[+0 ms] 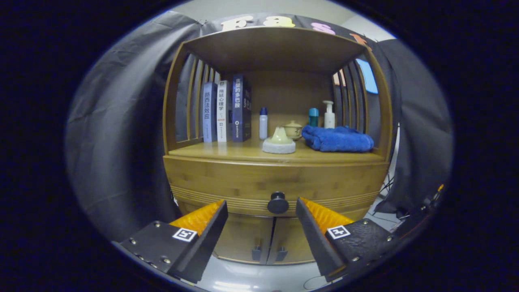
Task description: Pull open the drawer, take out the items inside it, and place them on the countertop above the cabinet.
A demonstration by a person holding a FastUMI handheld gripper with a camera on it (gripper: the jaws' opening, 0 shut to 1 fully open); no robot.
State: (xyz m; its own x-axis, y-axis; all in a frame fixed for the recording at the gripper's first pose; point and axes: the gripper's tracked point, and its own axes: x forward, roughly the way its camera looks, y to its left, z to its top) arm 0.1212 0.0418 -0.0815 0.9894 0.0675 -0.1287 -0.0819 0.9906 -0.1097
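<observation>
Drawer (275, 182) first: its front runs across the wooden cabinet (178, 121) just under the countertop (243, 153), and it sits flush and closed. Its round dark knob (278, 202) is at the lower middle of the drawer front, straight ahead of my gripper (261, 211) and showing in the gap between the two fingers, apart from both. My gripper is spread wide and grasps nothing; its fingers reach toward the cabinet on either side of the knob without touching it.

On the countertop above, three books (227, 110) stand upright at the left against the slatted side. Right of them stands a small white bottle (263, 123) with a blue cap. A pale cone-shaped piece on a round white base (279, 142) sits near the front middle, with a small lidded cup (293, 130) just behind it. A folded blue towel (337, 139) lies at the right, and behind it stand a teal-capped bottle (313, 117) and a white pump bottle (329, 115). Below the drawer are two cabinet doors (267, 243), closed.
</observation>
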